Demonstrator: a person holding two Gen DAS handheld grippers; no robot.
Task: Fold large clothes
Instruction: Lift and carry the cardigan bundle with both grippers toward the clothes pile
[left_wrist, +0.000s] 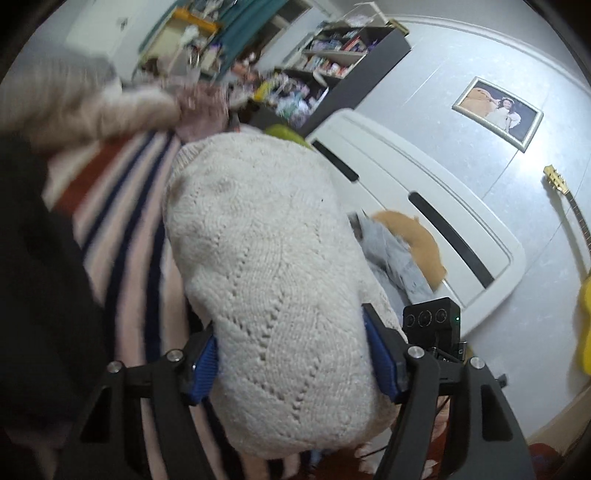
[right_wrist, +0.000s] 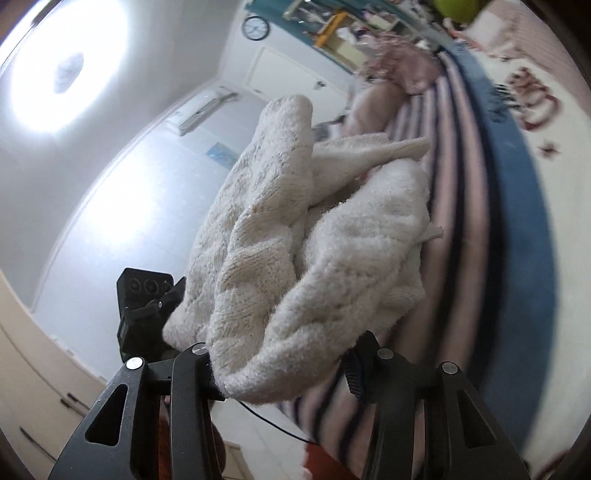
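A ceiling lamp (right_wrist: 66, 79) glares white at ten o'clock in the right view; motion blur smears the shelves (left_wrist: 332, 55); fisheye edges darken and curve.

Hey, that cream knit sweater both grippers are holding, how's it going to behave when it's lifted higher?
The cream knit sweater will probably sag and bunch; it already droops in folds between the left gripper and the right gripper. The thick, fuzzy knit likely resists slipping, though its open stitches may stretch.

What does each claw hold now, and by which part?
Both hold the cream knitted sweater: left claw around a thick bunched bundle, right claw on a folded edge.
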